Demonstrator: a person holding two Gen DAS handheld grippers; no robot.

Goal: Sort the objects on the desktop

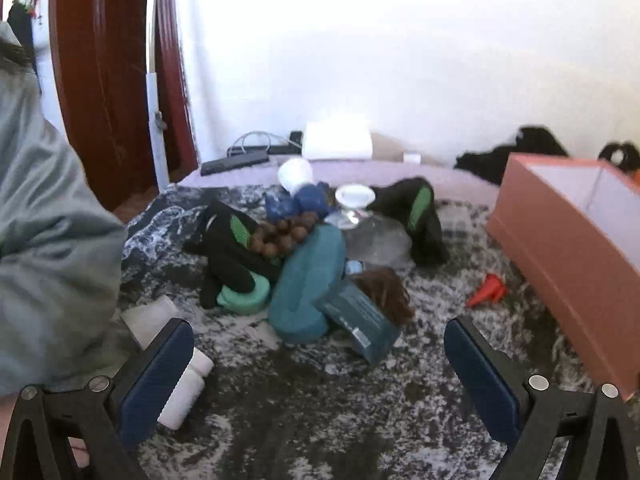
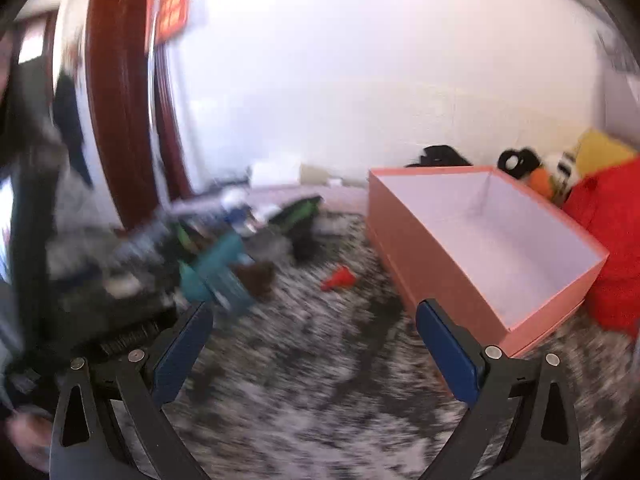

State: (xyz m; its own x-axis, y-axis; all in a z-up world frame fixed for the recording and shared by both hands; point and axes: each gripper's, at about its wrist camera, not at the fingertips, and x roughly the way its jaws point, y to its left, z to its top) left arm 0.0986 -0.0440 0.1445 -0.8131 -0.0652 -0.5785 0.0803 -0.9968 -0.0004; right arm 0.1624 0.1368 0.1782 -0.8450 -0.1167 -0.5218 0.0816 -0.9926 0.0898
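**Two open tools over a messy pile and a pink box**

The left tool (image 1: 319, 354) is wide open and holds nothing. Its blue pads look ridged and flat. The right tool (image 2: 314, 342) is wide open too, and it holds nothing.

The things lie on a soft, fuzzy cover (image 1: 288, 400) with dark grey and white swirls. I cannot tell if a counter or a bed is under it.

The pile sits in the middle of the left view. A smooth teal case (image 1: 306, 284) with round ends leans in the front. A flat teal box (image 1: 362, 322) touches its right side. A string of round brown beads (image 1: 282, 236) lies just behind the case. Two black gloves with green stripes (image 1: 420, 216) lie in the pile, one left and one right. A round mint green tub (image 1: 244, 298) pokes out under the left glove. A white cup (image 1: 296, 174) lies tipped at the far side, next to something lumpy and blue (image 1: 304, 202). A clear glass dish (image 1: 354, 200) stands just right of that.

Smooth white plastic bottles (image 1: 182, 394) lie near, partly behind the left tool's left finger.

A small red cone (image 1: 488, 290) lies alone, between the pile and the box.

The pink cardboard box (image 2: 452, 276) is on the right. It is open on top and white inside.

The right view is blurry.
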